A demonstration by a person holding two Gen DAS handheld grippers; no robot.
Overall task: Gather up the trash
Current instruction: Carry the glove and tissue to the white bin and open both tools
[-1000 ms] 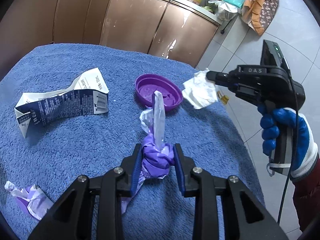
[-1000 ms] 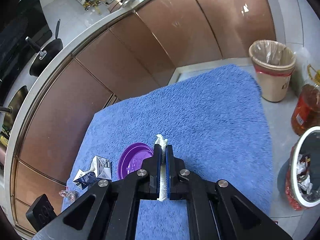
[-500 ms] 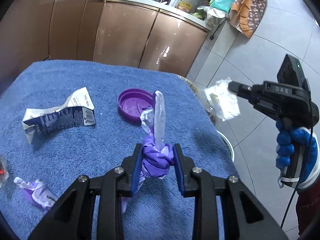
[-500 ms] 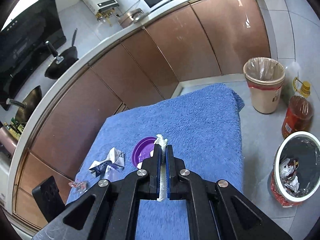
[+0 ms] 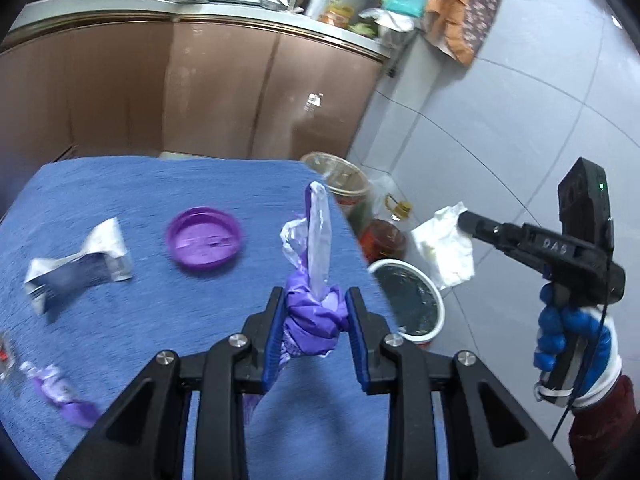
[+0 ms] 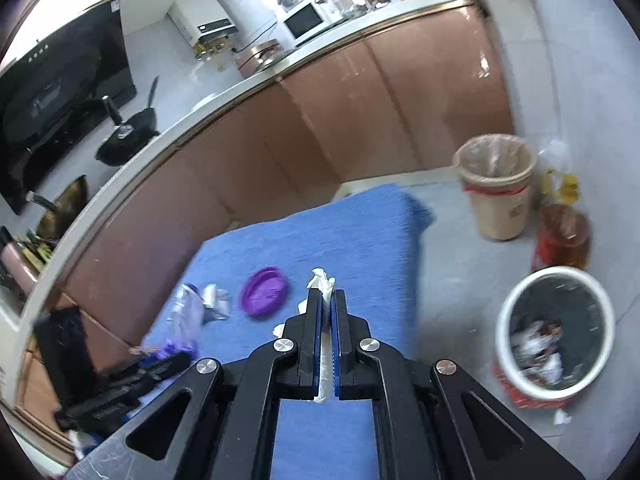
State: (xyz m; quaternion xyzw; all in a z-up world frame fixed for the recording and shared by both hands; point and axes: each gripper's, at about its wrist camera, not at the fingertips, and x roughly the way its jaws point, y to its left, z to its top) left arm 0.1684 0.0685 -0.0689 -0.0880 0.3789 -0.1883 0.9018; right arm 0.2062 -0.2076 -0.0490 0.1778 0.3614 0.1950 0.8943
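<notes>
The left gripper (image 5: 316, 316) is clamped on a knotted purple plastic bag (image 5: 314, 304). The right gripper (image 6: 328, 312) pinches a crumpled white tissue (image 5: 444, 248), held above the round white-rimmed waste bin (image 6: 556, 328), presumably for dropping in.

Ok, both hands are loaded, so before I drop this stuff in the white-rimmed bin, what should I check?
1. Left gripper shut on the purple bag: ok.
2. Right gripper shut on the white tissue: ok.
3. White-rimmed bin open and unblocked: ok, it already holds some trash.
4. Tissue above the bin's mouth: cannot tell; in the left view it hangs beside the rim.
5. Purple bag above the bin: not ok, it looks to be above the blue cloth.
6. Table finished: not ok, the purple lid, the torn carton and a purple scrap remain.
</notes>
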